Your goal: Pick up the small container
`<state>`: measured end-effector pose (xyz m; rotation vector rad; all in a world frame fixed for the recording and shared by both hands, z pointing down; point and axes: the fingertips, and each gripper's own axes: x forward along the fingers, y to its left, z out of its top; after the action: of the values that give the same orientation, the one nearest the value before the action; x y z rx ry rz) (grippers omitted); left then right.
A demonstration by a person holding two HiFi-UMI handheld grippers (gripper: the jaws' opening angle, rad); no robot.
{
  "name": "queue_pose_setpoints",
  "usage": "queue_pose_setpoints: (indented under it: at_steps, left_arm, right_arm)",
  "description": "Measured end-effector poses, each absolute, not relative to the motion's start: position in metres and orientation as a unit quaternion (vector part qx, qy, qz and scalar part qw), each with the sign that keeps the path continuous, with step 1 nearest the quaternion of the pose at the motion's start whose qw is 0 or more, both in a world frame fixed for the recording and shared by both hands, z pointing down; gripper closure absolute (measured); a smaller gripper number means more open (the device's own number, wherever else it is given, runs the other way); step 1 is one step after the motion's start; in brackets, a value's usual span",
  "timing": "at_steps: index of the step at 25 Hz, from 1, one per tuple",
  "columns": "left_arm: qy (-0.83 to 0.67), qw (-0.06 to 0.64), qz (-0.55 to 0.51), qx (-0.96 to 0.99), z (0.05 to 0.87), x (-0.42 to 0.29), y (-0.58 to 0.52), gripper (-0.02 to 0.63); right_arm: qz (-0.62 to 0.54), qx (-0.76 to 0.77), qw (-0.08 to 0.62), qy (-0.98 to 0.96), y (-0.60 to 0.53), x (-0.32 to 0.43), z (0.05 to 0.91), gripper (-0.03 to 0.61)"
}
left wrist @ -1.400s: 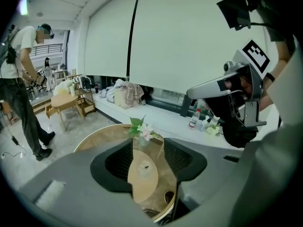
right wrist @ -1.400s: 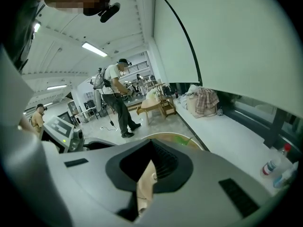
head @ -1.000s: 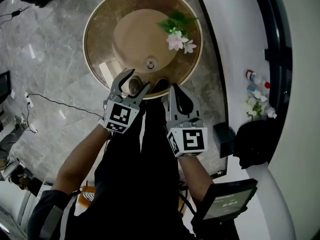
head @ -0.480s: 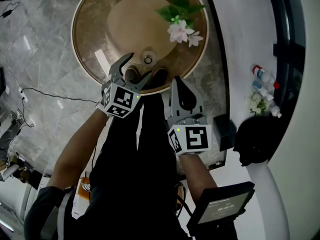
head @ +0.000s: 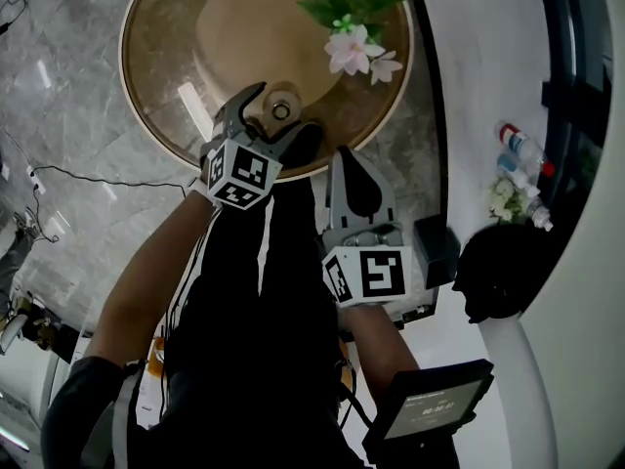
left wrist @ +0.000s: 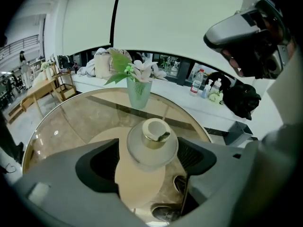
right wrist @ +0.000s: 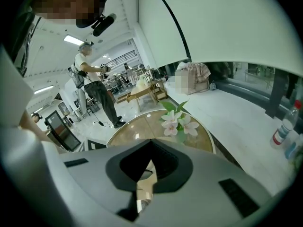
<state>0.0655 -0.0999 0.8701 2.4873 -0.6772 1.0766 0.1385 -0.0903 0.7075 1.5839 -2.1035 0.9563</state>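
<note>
Having sunk over the round brown glass table [head: 156, 57] with left gripper [head: 283, 112] jaws just swung wide, brackets the small frosted-white, gold-necked container [left wrist: 152, 144] at table centre, ready for closing; right gripper [head: 348, 159] pressed together, empty, beside table's rim.

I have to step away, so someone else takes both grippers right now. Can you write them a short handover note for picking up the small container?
Left gripper: open; its jaws have just been opening and now stand on either side of the small container, with the pads not pressing it.
Right gripper: shut, nothing in it, near the table's rim.
Container: upright on the round glass table, apart from the flower vase.
Done: the left gripper is lined up on the container.
Left: close on the container and lift it.
</note>
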Motion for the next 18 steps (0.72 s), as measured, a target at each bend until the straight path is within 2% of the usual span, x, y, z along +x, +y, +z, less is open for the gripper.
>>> queue_pose_setpoints:
  at_steps: [18]
  left_arm:
    - [-0.228, 0.152, 0.384, 0.882, 0.887, 0.081, -0.103, 0.261]
  right_arm:
    - [0.354, 0.549, 0.173, -0.737, -0.074, 0.140, 0.722, 0.581]
